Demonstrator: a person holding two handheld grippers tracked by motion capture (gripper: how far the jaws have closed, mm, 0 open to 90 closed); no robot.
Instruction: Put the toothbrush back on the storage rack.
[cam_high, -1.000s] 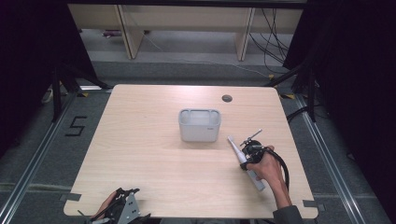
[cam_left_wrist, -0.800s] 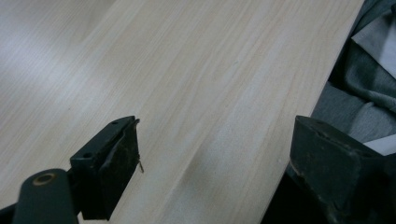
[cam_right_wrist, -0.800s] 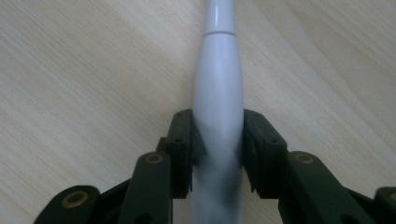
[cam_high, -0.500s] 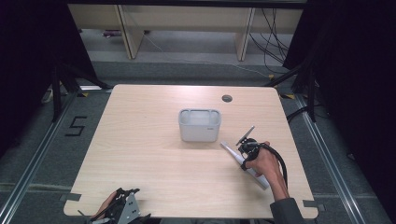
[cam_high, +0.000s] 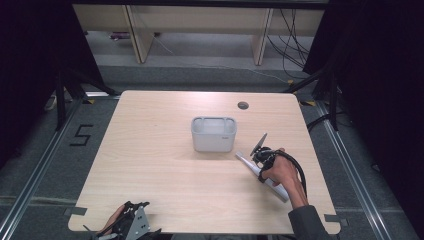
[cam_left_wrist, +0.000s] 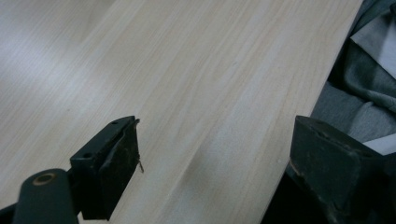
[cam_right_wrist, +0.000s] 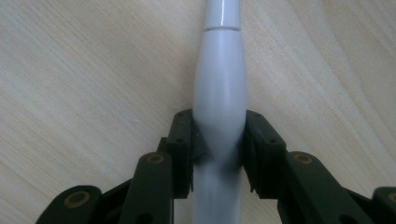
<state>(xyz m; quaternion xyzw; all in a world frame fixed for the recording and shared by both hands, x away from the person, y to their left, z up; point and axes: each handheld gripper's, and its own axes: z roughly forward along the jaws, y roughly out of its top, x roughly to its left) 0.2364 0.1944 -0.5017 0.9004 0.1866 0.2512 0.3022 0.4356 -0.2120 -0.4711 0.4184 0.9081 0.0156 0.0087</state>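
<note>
At the near edge of the pale wooden table (cam_high: 165, 170) we keep our left gripper (cam_high: 131, 226) low, the hand curled around it just over the table's front left corner; in the left gripper view its black jaws stand wide apart with nothing between them, bare wood grain running beneath and grey cloth showing past the table edge. Farther in, on the right side, our right forearm comes up from the near right corner in a dark grey sleeve (cam_high: 307, 220), the right hand (cam_high: 282, 172) wrapped over the right gripper (cam_right_wrist: 219, 140) with the wrist angled toward the middle of the table and a black cable (cam_high: 299, 172) looping around the hand. In the right gripper view the jaws are clamped on both sides of a long, smooth, light grey plastic handle (cam_right_wrist: 220, 84), which runs straight ahead between them, low over the wood; whether it touches the table we cannot tell. From the high view its slim tip lies just beside the near right corner of a light grey, rectangular plastic bin (cam_high: 213, 134) standing upright at the table's centre. Beyond that, near the far edge, sits a small round dark cable hole (cam_high: 243, 105).
</note>
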